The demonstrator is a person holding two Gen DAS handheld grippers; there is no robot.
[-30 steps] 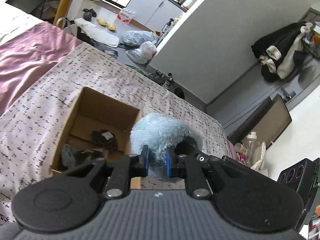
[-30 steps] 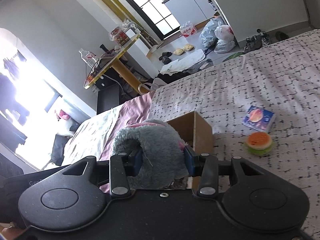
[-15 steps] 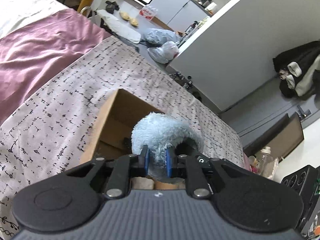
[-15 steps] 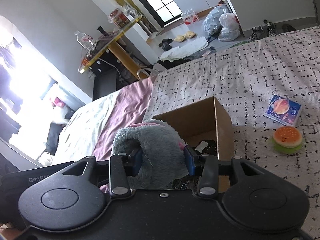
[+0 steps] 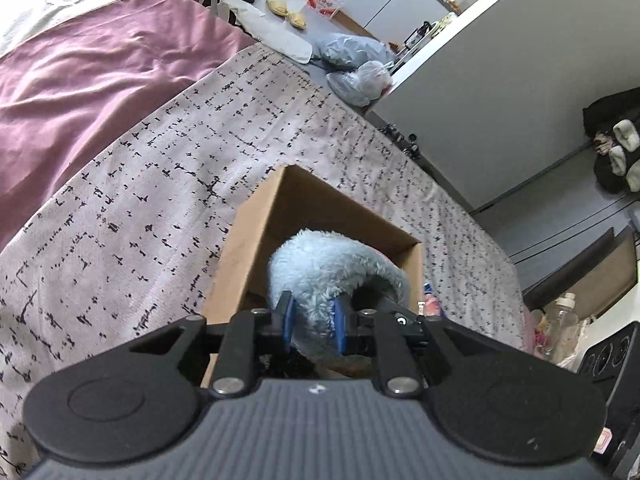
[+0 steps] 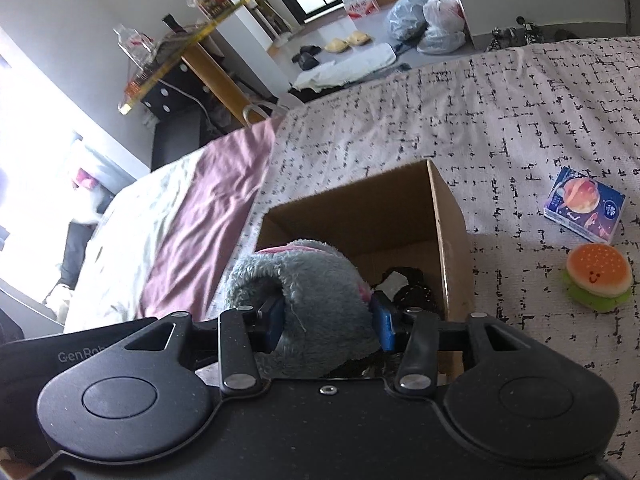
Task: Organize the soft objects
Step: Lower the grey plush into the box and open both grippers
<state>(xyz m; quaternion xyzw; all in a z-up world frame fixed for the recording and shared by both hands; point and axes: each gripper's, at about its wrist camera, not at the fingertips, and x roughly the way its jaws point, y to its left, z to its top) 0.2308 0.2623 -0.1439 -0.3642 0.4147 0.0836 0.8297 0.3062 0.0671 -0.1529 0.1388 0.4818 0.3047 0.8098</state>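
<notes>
My left gripper (image 5: 313,320) pinches a fluffy light-blue slipper (image 5: 324,268) between its blue pads, and its jaws are opening. The slipper hangs over the open cardboard box (image 5: 256,232) on the bed. In the right wrist view my right gripper (image 6: 328,320) holds a grey plush slipper (image 6: 304,276) with a pink lining. Its jaws are opening too, with the pads still against the plush. This slipper sits over the near left part of the same box (image 6: 360,208). Dark items (image 6: 408,286) lie on the box floor.
The box stands on a black-and-white patterned bedspread (image 5: 160,152), with a pink sheet (image 5: 80,80) to the left. A burger-shaped squishy toy (image 6: 598,276) and a small tissue pack (image 6: 584,204) lie on the bed right of the box. Bags and shoes are on the floor beyond.
Both grippers have come down and forward over the box with their slippers. The box looks larger and closer in both views. The right jaws stand slightly wider.
</notes>
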